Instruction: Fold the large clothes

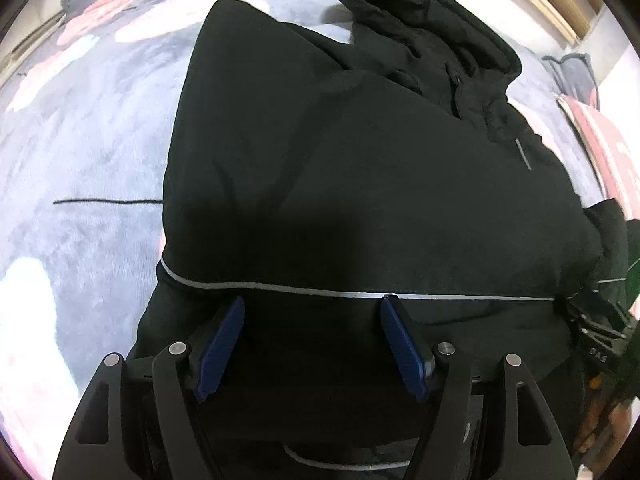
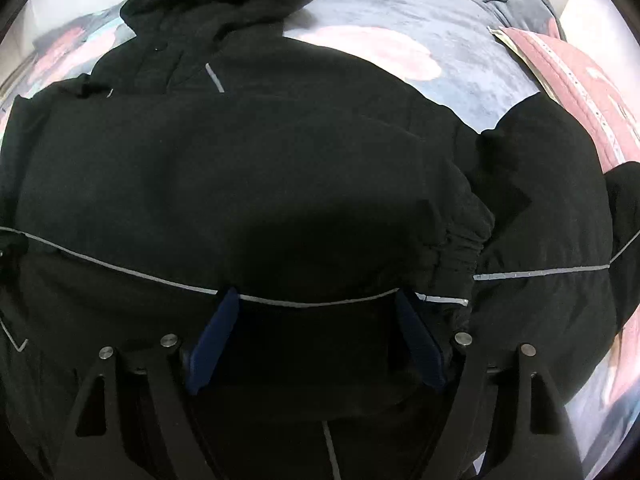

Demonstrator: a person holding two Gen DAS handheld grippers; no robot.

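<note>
In the left wrist view, a black jacket (image 1: 360,168) is seen lying on a grey blanket (image 1: 92,152) with pink and white flowers. One side of the jacket is folded over the body, and the hood (image 1: 424,28) is turned to the far side. A thin grey stripe (image 1: 320,290) runs across the cloth just in front of the left gripper (image 1: 312,308). The blue pads (image 1: 218,350) of this gripper are spread wide, and nothing is pinched between them; black cloth is seen under them. At the right edge a part of the other tool (image 1: 600,328) is visible.

In the right wrist view, the same jacket (image 2: 240,168) fills most of the picture. The hood (image 2: 216,0) lies at the top, and a sleeve (image 2: 548,208) is spread out to the right, near a pink pillow (image 2: 580,88). The blanket (image 2: 460,72) is seen behind. The right gripper (image 2: 316,300) is held over the lower part of the jacket, at the grey stripe (image 2: 120,266). Its pads (image 2: 208,344) are also spread apart, with nothing gripped between them.
</note>
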